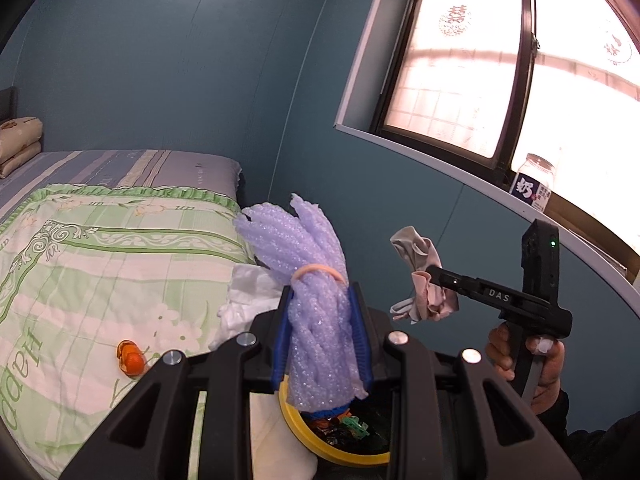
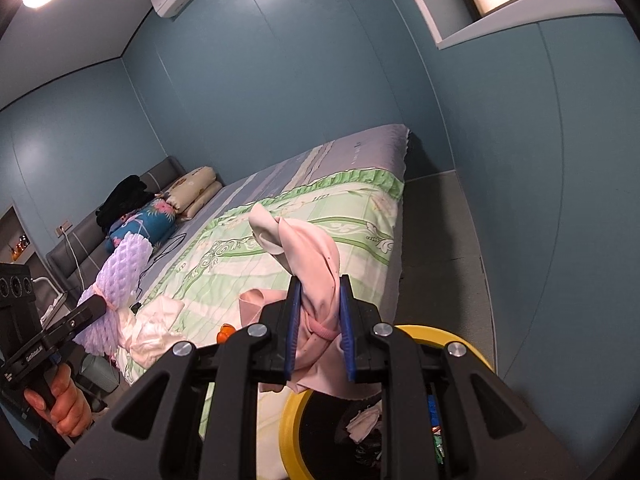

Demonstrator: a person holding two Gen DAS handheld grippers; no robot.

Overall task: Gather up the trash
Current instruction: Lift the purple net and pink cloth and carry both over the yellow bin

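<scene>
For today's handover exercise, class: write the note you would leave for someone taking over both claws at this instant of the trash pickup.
Left claw: shut on a purple foam-net bundle tied with a rubber band, held above the yellow-rimmed round trash bin.
Right claw: shut on a crumpled pale pink cloth, also over the bin's rim.
Done: both pieces are lifted off the bed; some scraps already lie in the bin.
Left: release both into the bin, then fetch the orange peel and the crumpled white paper lying on the green floral quilt.
</scene>
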